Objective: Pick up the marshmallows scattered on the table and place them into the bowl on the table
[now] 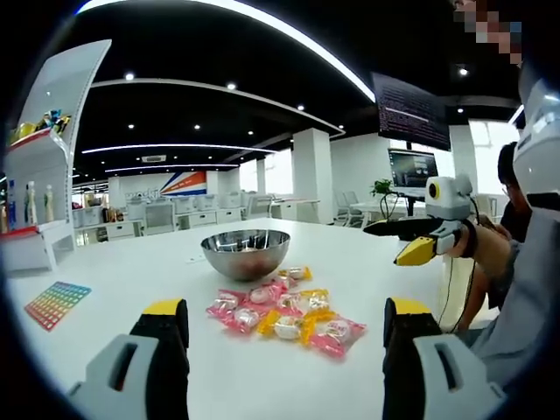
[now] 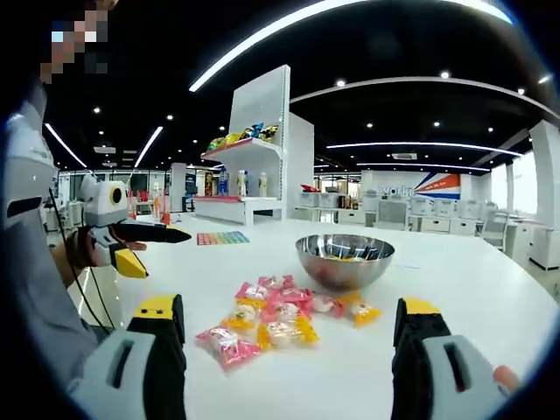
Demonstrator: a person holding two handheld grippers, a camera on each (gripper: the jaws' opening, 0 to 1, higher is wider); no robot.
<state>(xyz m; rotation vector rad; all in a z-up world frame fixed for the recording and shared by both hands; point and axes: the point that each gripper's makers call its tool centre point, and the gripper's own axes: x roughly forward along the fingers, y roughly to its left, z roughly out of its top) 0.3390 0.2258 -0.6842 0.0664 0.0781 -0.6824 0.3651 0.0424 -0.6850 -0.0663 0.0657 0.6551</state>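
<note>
Wrapped marshmallows (image 1: 284, 312) lie bunched mid-table, just before the steel bowl (image 1: 246, 252) (nearer the person's edge). Left gripper (image 1: 284, 328) and right gripper (image 2: 284, 328) both gape, empty; pinch one wrapper's edge, not the heap.

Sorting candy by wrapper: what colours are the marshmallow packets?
Pink and yellow packets, clearest in the left gripper view.

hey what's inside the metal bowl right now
In the right gripper view, the metal bowl shows something yellow and dark just inside its far wall, perhaps a reflection. Its near wall hides the bottom, so whether any marshmallows are in it cannot be told.
</note>
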